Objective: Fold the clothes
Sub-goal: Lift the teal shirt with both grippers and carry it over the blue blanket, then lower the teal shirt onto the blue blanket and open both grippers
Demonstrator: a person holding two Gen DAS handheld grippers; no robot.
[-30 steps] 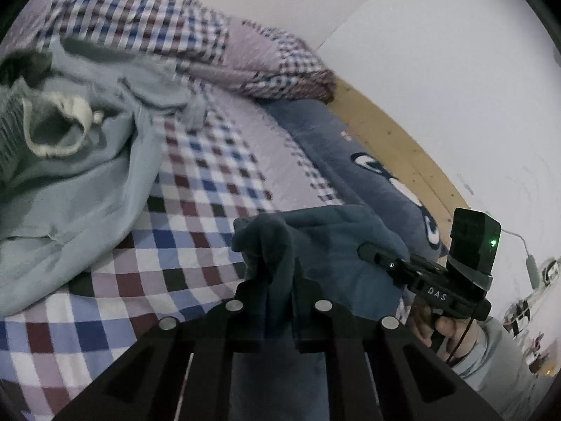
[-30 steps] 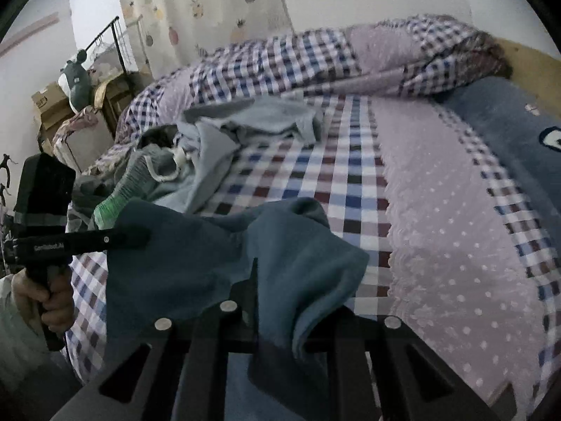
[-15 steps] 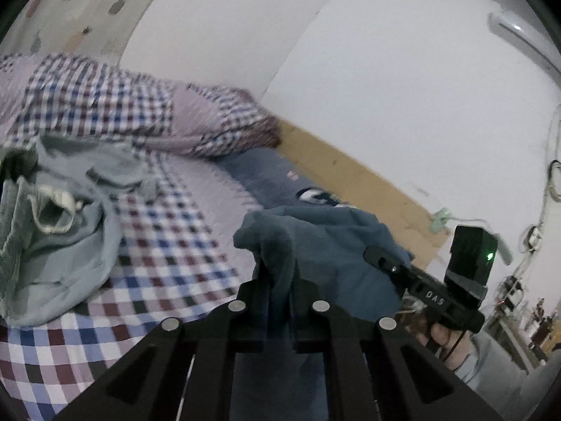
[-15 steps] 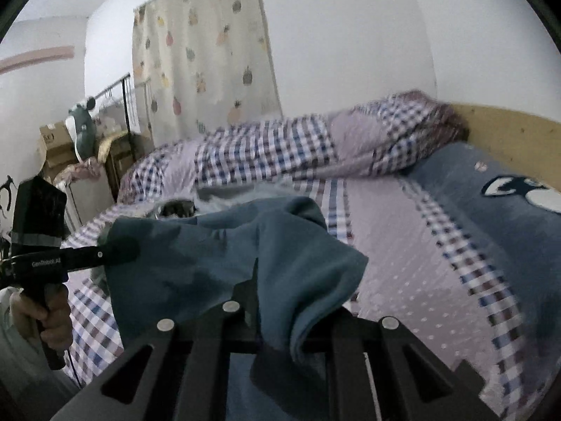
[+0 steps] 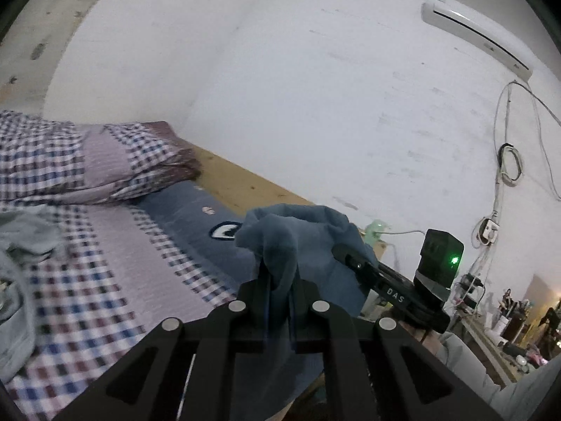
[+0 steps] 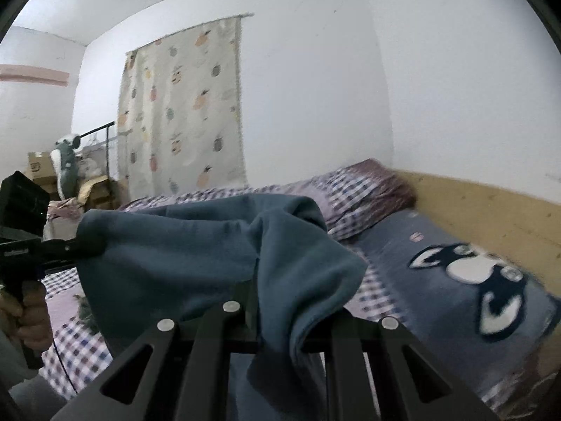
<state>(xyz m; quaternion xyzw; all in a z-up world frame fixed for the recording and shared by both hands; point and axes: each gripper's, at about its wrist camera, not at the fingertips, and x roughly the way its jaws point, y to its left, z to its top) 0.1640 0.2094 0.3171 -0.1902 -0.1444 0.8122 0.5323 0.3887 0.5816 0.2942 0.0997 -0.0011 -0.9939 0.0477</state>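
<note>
A dark blue garment hangs in the air between my two grippers, stretched along its top edge above the bed. My left gripper is shut on one corner of it; the cloth bunches over the fingers. My right gripper is shut on the other corner, and the cloth drapes over it and hides the fingertips. In the right wrist view the left gripper pinches the far corner. In the left wrist view the right gripper holds its corner.
The bed has a checked sheet, a checked pillow at the head and a blue cartoon blanket along a wooden side board. A pale blue pile of clothes lies at left. A curtain and boxes stand behind.
Both grippers have risen and tilted up with the blue garment, lifting it off the bed. The views now show far more wall and less bed.
</note>
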